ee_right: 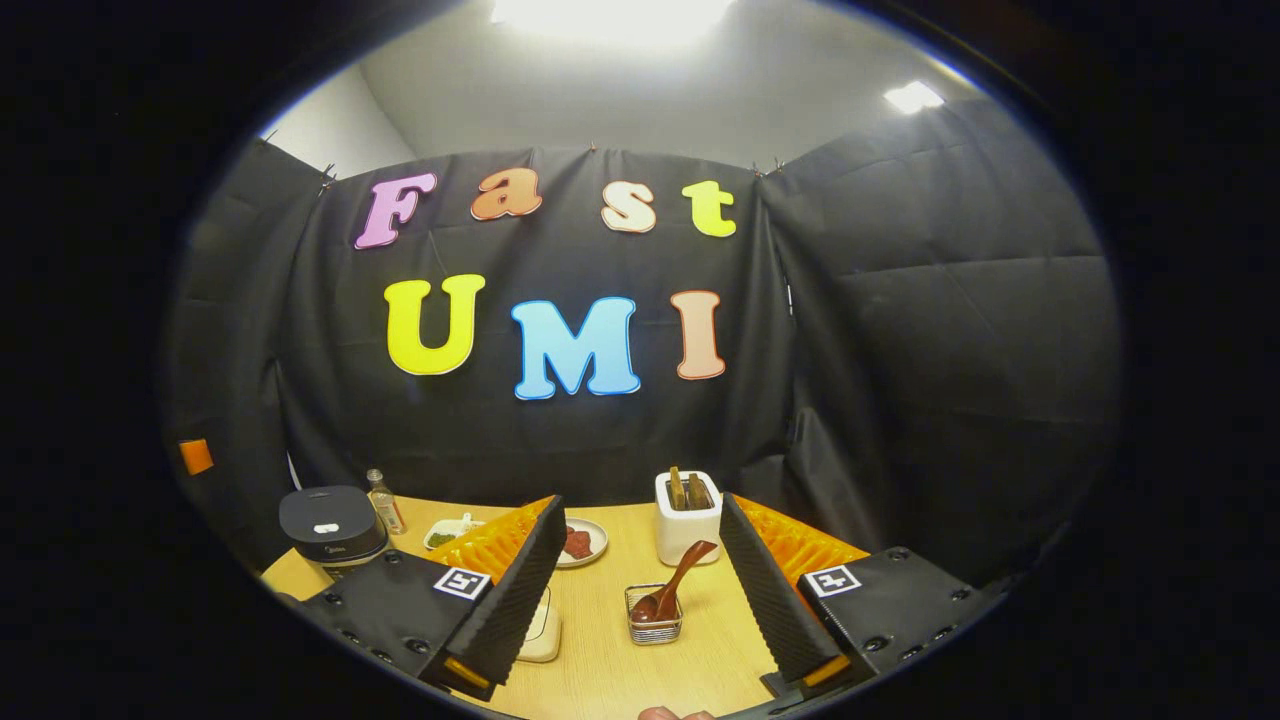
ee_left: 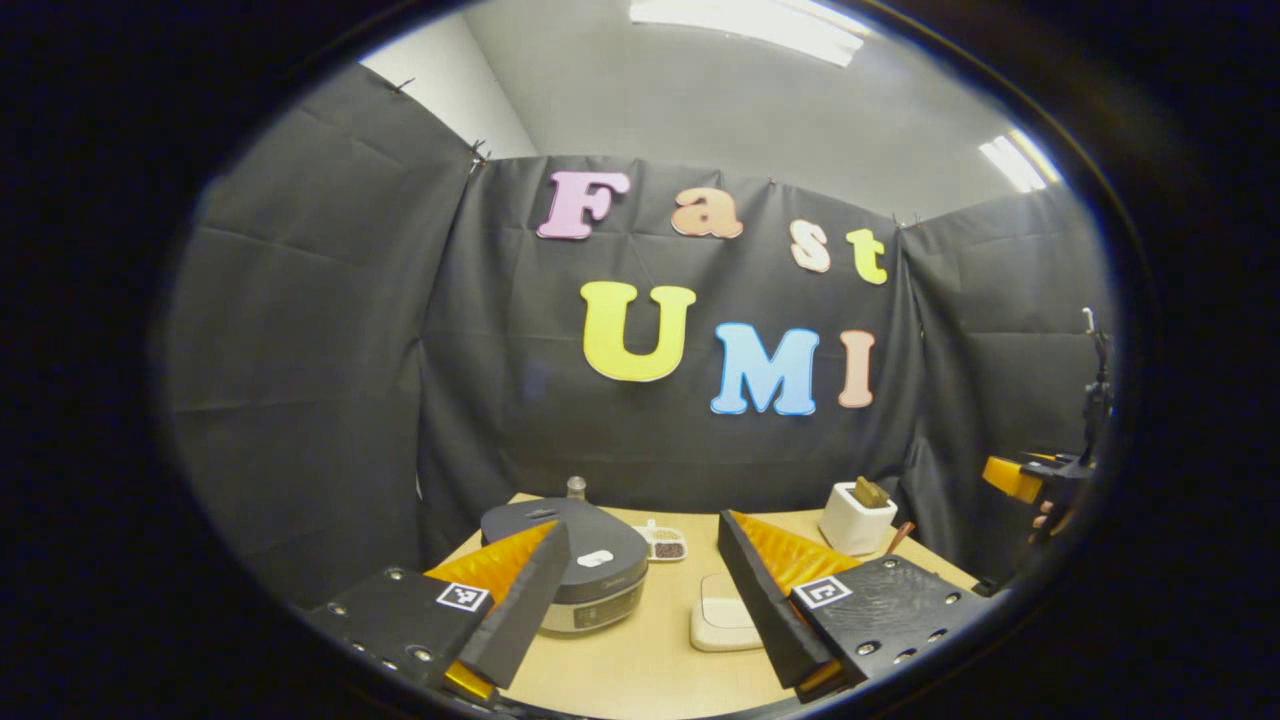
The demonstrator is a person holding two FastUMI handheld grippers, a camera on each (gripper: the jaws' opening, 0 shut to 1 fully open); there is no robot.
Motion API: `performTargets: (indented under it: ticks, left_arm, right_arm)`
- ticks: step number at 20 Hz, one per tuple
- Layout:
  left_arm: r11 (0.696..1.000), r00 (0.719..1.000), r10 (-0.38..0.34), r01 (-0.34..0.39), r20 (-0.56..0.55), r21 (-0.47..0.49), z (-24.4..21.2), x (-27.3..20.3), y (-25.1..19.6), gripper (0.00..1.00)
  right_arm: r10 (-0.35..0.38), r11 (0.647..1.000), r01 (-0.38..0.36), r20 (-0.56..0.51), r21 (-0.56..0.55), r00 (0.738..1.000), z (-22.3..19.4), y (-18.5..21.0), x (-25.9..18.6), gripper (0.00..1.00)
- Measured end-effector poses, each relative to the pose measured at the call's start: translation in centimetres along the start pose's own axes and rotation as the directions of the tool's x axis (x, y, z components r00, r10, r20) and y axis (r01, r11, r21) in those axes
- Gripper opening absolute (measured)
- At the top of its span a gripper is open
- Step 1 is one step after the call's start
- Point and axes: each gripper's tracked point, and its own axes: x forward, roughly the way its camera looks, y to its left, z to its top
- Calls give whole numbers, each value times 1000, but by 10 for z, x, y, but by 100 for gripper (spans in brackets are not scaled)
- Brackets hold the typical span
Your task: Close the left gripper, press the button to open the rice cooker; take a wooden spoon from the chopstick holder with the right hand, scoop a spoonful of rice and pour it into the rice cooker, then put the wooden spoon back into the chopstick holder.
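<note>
1. In the left gripper view, the left gripper (ee_left: pixel 640 590) has its two fingers spread wide apart with nothing between them, hovering above the near part of the wooden table (ee_left: pixel 640 670).
2. The rice cooker (ee_left: pixel 580 570) sits just past the left finger, toward the table's left edge, lid down, with a small white button (ee_left: pixel 595 558) on top.
3. A white square object (ee_left: pixel 722 622) lies on the table between the fingers, close to the right one.
4. Behind the cooker a small tray (ee_left: pixel 664 543) and a bottle (ee_left: pixel 576 487) stand near the far edge.
5. The white chopstick holder (ee_left: pixel 856 518) stands toward the far right corner, beyond the right finger.
6. In the right gripper view, the right gripper (ee_right: pixel 640 610) is likewise wide open and empty.
7. Between its fingers, on the table, a small mesh basket (ee_right: pixel 654 624) carries the wooden spoon (ee_right: pixel 672 590), handle leaning up to the right.
8. The holder stands just behind the basket; a plate (ee_right: pixel 582 543) lies to its left.
9. The cooker shows at the far left edge, well apart from this gripper.
</note>
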Motion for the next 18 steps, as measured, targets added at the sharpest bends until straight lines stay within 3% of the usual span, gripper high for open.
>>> performTargets:
  ticks: [4,12,16,18]
  left_arm:
    - [1000,1000,17,-17,-11,0,2,2,-18,94]
    - [996,996,87,-88,-26,-28,17,11,-67,94]
    - [985,986,159,-162,-55,-60,9,17,-80,95]
    - [974,978,200,-205,-54,-94,9,13,-83,84]
  right_arm:
    - [4,1000,-4,-20,-11,1000,-6,-18,10,98]
    - [78,997,-77,-45,13,996,0,-56,57,98]
    - [136,991,-135,-48,14,990,-5,-73,78,98]
    - [185,983,-184,-69,29,980,-12,-76,86,98]
